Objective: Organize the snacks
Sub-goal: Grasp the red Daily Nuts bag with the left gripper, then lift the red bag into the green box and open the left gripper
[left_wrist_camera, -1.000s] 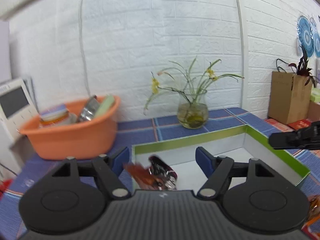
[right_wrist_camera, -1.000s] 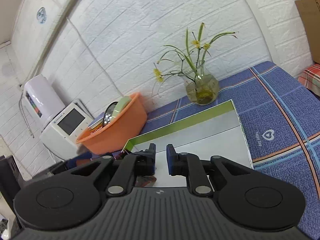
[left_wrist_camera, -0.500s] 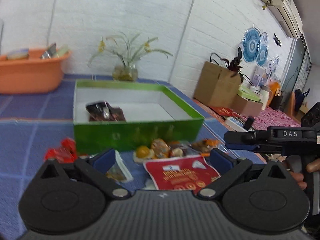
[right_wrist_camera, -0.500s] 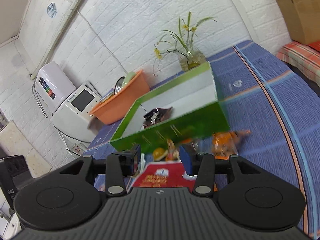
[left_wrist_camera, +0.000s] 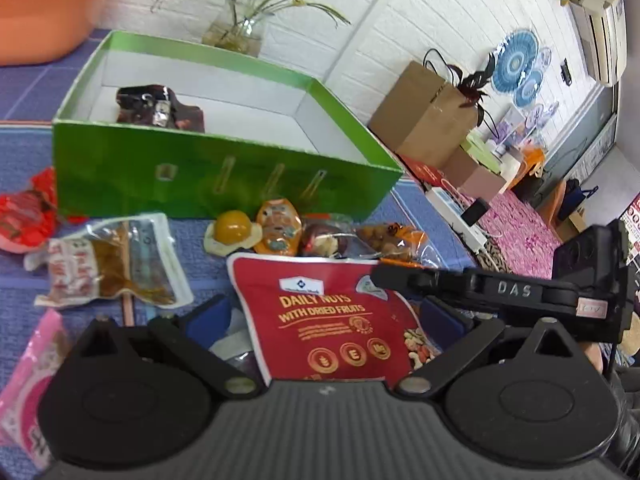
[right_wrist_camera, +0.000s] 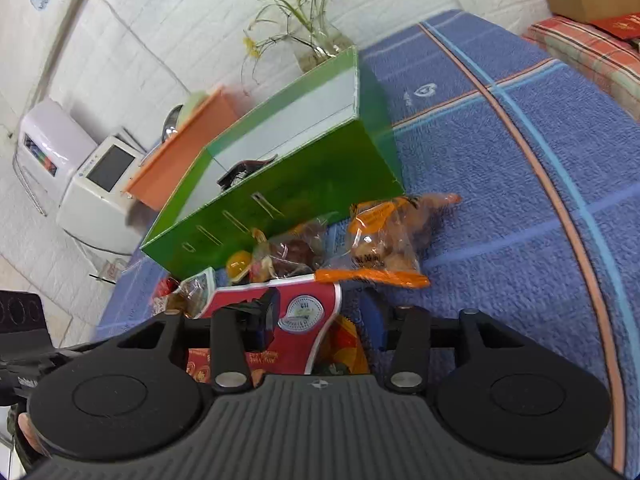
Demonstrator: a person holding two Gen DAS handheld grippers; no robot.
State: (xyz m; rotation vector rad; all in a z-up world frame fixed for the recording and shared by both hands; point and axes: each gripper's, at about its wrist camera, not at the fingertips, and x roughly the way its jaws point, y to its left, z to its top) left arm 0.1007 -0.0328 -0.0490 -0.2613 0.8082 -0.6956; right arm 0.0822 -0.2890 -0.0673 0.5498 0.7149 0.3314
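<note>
A green box [left_wrist_camera: 224, 184] with a white inside stands on the blue cloth and holds one dark snack packet [left_wrist_camera: 158, 108]. In front of it lie several loose snacks. A red "Daily Nuts" pouch [left_wrist_camera: 340, 320] lies nearest. My left gripper [left_wrist_camera: 324, 320] is open, its blue fingers on either side of the pouch. My right gripper [right_wrist_camera: 320, 320] is open over the pouch's right corner [right_wrist_camera: 304, 316]; its finger reaches in from the right in the left wrist view [left_wrist_camera: 460, 284]. The box also shows in the right wrist view [right_wrist_camera: 288, 200].
Left of the pouch lie a clear packet [left_wrist_camera: 112, 264], red wrappers [left_wrist_camera: 24, 216] and a pink packet [left_wrist_camera: 28, 380]. An orange bag of snacks [right_wrist_camera: 384, 240] lies to the right. An orange basin [left_wrist_camera: 48, 16], a flower vase [left_wrist_camera: 236, 28] and a cardboard box [left_wrist_camera: 428, 120] stand behind.
Both grippers came back from the green box and dropped low over the loose snacks. The right gripper opened wider. The dark packet stays in the box.
</note>
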